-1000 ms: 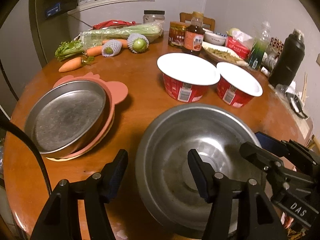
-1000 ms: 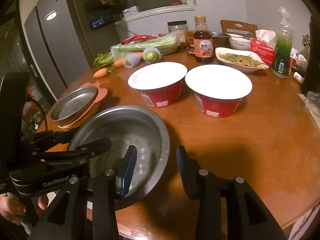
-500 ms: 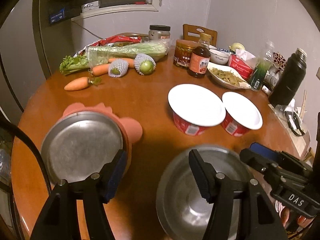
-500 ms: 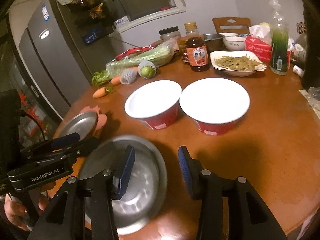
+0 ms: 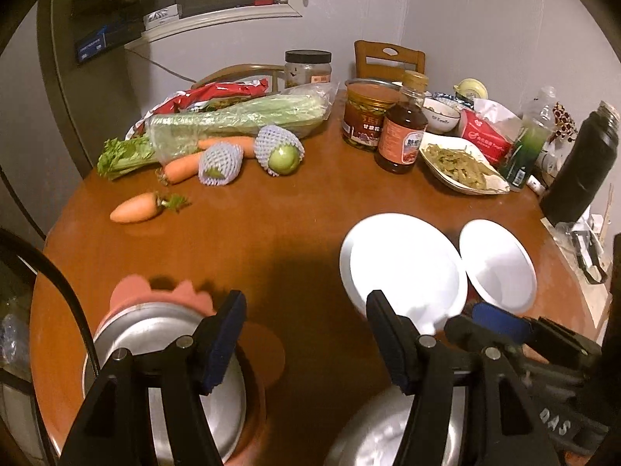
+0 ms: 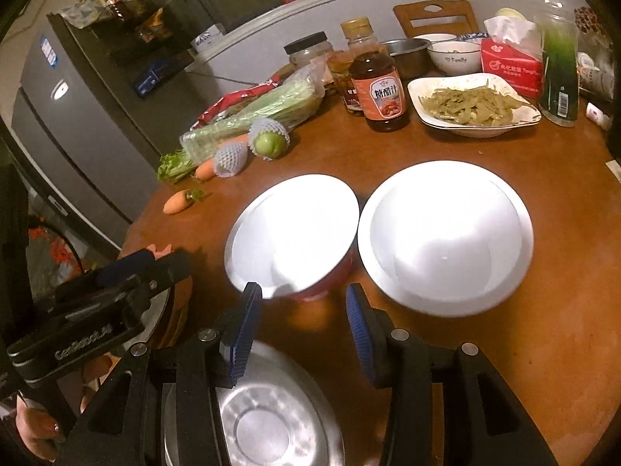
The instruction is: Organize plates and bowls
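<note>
Two grippers, four pieces of tableware, none yet stacked or gathered.

Item 1: left gripper point(image 5: 304, 334), jaws spread, nothing between them; it hovers over bare table point(image 5: 310, 233) between the steel plate and the large steel bowl.

Item 2: right gripper point(image 6: 302, 324), jaws part-spread after just opening a little, nothing pinched; it points at the gap below the two paper bowls.

Item 3: steel plate point(image 5: 163, 349), shallow, resting on a pink mat point(image 5: 155, 291) at the near left of the table, partly hidden behind the left gripper's finger.

Item 4: large steel bowl point(image 6: 264, 419), at the near edge of the table, directly under the right gripper, free of both claws.

Item 5: left paper bowl point(image 6: 295, 229), red-sided, white inside, empty, upright.

Item 6: right paper bowl point(image 6: 446, 233), same kind, just beside the first, rims nearly touching.

Also present, far side: carrots, celery, netted fruit, sauce bottle point(image 6: 382, 93), dish of greens point(image 6: 473, 106), tissue pack.

Progress, judged: early. All four pieces lie separate; nesting the paper bowls and pairing the steel pieces remains, and neither claw has hold of anything.
</note>
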`<state>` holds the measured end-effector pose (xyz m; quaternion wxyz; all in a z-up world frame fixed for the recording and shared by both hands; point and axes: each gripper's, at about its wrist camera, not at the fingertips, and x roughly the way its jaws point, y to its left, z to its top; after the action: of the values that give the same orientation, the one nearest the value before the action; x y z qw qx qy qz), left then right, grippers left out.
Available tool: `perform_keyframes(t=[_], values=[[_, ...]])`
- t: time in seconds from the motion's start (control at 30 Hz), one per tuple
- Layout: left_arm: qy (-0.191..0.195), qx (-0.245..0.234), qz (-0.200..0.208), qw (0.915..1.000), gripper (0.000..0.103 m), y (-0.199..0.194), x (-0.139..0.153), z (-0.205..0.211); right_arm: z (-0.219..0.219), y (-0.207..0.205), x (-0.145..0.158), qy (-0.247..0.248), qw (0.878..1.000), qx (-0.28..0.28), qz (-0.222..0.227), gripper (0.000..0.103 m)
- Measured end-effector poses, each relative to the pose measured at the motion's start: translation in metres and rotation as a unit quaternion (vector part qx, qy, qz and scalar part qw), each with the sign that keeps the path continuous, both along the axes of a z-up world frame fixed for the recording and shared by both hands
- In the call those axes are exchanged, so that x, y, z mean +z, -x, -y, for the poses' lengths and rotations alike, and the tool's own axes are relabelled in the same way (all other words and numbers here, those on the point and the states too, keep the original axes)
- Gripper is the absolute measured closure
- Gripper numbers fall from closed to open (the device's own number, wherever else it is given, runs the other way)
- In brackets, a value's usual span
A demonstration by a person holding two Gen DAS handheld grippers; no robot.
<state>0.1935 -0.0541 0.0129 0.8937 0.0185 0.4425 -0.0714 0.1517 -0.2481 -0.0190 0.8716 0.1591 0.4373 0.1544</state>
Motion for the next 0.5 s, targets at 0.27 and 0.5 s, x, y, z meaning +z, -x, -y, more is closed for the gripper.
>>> perform_keyframes(t=[0.27,0.5], values=[[0.011,-0.020,-0.023,0.9995,0.039,-0.029,-0.009,0.014,-0.005,-0.017,-0.002,0.014,1.000,-0.005,-0.003,0.057],[0.013,-0.019,-0.045,0.9987,0.039,-0.046,-0.025,0.021,-0.004,-0.026,-0.005,0.027,1.000,-0.008,-0.001,0.067]])
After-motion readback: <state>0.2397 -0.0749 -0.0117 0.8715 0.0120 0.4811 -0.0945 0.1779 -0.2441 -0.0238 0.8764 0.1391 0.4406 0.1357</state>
